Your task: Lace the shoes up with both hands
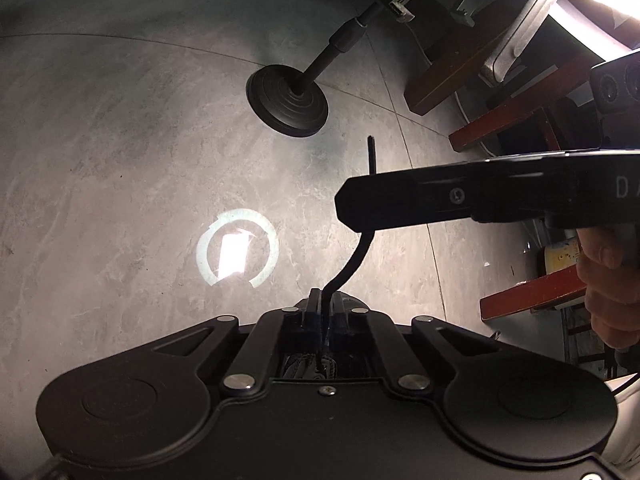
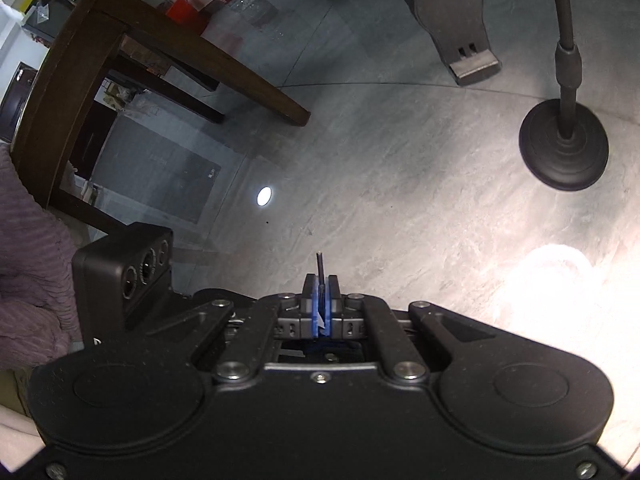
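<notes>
- Two grippers are seen clenched on one black shoelace (image 1: 352,264): the left gripper (image 1: 322,304) pinches it at lower centre of the left view, and the right gripper (image 1: 360,208) crosses that view from the right and grips it higher up.
- Between the two grips the lace is bowed in a slack curve, so it is judged soft, light and limp; it will sag wherever it is unsupported.
- Above the right gripper the stiff tip (image 1: 371,156) stands straight, pointing toward the top of the frame; the lace's long axis runs bottom to top.
- In the right view the same tip (image 2: 320,266) pokes up from between the closed blue pads (image 2: 325,304), at lower centre.
- Hold is best taken just behind the tip, where stiffness allows aiming.
- Only a dark patch beneath the left gripper hints at the shoe (image 1: 316,366); eyelets cannot be made out.
</notes>
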A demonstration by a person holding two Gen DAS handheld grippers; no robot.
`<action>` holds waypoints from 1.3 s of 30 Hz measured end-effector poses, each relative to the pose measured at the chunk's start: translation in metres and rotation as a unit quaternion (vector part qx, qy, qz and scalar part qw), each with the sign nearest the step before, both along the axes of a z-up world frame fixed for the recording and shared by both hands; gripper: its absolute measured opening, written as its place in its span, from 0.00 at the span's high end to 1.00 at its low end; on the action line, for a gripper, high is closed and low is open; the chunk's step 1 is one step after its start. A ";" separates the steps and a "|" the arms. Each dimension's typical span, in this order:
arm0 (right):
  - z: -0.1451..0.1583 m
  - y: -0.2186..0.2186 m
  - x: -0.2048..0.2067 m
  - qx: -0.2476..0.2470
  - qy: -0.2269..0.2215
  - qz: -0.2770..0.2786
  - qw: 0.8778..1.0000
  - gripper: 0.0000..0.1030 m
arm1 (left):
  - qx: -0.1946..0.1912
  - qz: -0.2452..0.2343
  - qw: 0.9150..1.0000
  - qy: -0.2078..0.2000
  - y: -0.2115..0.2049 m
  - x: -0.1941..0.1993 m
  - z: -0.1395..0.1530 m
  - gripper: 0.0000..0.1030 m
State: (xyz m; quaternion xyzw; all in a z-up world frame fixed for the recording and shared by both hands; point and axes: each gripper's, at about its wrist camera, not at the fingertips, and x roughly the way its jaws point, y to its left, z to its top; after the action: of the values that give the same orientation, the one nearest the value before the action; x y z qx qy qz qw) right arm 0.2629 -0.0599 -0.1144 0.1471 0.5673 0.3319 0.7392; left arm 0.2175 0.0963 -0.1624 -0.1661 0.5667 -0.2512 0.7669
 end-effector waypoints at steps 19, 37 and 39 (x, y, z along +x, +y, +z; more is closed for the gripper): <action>0.027 -0.010 0.001 0.026 -0.043 -0.049 0.998 0.97 | 0.018 0.055 0.994 -0.092 0.034 0.018 0.061 0.97; 0.037 0.000 -0.010 0.050 -0.053 -0.074 0.995 0.97 | 0.031 0.041 0.992 -0.115 0.035 0.008 0.085 0.97; 0.034 -0.001 -0.012 0.048 -0.046 -0.086 0.994 0.97 | 0.036 0.037 0.993 -0.109 0.035 0.006 0.083 0.95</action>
State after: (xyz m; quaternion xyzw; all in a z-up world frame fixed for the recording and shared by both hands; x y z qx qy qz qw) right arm 0.2506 -0.0604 -0.0809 0.2151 0.5013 0.3009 0.7822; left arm 0.2234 0.1310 -0.0795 -0.1306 0.4817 -0.2189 0.8384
